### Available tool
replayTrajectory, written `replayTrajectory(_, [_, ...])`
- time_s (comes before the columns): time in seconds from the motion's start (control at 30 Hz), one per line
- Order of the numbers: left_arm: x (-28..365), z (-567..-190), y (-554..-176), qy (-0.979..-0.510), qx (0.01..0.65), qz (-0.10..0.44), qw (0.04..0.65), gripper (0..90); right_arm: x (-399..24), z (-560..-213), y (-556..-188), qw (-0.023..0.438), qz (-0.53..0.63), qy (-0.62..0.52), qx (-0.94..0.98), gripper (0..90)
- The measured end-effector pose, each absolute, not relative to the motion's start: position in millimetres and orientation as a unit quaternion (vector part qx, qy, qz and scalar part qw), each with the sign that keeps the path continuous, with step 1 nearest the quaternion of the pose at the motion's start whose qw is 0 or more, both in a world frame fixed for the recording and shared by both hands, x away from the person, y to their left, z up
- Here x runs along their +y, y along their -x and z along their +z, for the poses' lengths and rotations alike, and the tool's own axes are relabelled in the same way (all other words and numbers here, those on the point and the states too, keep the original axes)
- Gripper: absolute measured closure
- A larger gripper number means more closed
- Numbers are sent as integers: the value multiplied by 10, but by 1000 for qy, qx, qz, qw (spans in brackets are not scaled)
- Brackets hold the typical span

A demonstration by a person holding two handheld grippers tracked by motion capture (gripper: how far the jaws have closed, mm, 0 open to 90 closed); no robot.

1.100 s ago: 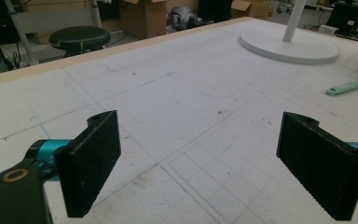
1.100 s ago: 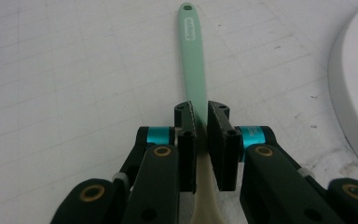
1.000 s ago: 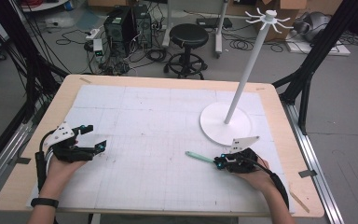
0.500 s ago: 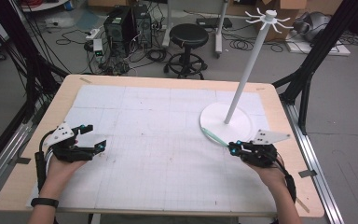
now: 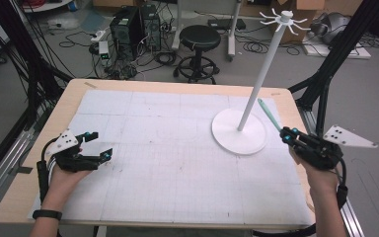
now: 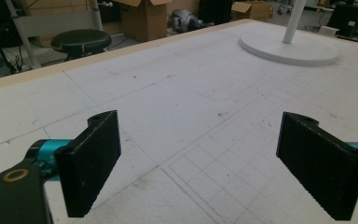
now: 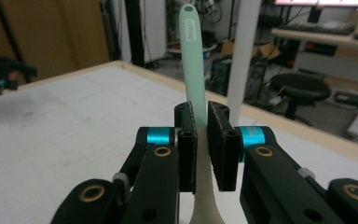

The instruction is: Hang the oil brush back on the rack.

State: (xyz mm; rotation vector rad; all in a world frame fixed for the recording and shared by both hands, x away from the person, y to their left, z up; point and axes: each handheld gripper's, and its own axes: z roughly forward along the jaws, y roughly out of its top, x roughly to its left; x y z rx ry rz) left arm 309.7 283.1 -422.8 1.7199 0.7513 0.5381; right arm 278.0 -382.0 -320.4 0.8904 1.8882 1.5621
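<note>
Your high view looked forward and down from above your side of the worktop, taking in all of it and the floor beyond. Your left claw camera sat low and close over the surface, facing the white stand's base, which the high view shared. Your right claw camera looked level along its jaws, across the worktop to your left hand.

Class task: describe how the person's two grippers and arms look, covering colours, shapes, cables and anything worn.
Both the left gripper and right gripper are black, with turquoise joints, brass-coloured rivets and flat, rectangular, textured black fingers. Each carries a grey three-cornered plate and trails a black cable. The forearms are bare; a black wristband sits on the left wrist.
</note>
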Motion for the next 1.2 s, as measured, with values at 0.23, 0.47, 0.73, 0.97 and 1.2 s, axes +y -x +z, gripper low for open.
replayTrajectory(0.23, [2832,-4230,-3098,-730,316,227,562,143,-3861,-2765,-2738,311,596,-333,661,825])
replayTrajectory(0.47, [2835,-4227,-3096,-729,315,227,563,142,-3843,-2508,-2707,337,610,-331,637,825])
replayTrajectory(0.73, [2829,-4229,-3097,-730,314,228,563,143,-3870,-2304,-2660,352,624,-325,617,825])
replayTrajectory(0.97, [2818,-4232,-3096,-732,313,226,562,143,-3848,-2148,-2655,362,629,-317,611,825])
replayTrajectory(1.2, [2822,-4232,-3098,-732,312,225,562,143,-3752,-2060,-2739,379,622,-324,604,825])
